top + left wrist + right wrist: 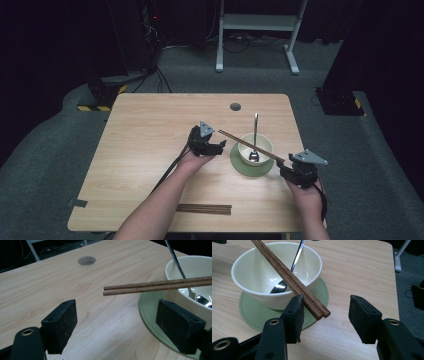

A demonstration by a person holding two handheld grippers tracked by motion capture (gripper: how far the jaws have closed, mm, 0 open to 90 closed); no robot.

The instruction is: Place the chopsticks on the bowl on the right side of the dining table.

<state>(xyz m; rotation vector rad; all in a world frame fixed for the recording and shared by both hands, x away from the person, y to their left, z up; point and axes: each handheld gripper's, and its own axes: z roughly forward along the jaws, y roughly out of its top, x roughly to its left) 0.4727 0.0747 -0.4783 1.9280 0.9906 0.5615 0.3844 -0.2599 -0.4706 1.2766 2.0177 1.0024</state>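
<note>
A pale bowl (262, 144) stands on a green saucer (240, 165) right of the table's middle, with a metal spoon (255, 135) leaning in it. A pair of brown chopsticks (250, 146) lies across the bowl's rim. My left gripper (218, 146) is open just left of the saucer; the chopsticks' tips (110, 290) hang ahead of and above its jaws (117, 307). My right gripper (286, 169) is open at the chopsticks' other end (322, 311), which lies between the jaws (327, 302), close by one pad (295, 315) and well apart from the other.
A second pair of brown chopsticks (204, 209) lies near the table's front edge. A round cable hole (235, 106) sits at the table's far side. The table's right edge (395, 290) runs close beside the right gripper.
</note>
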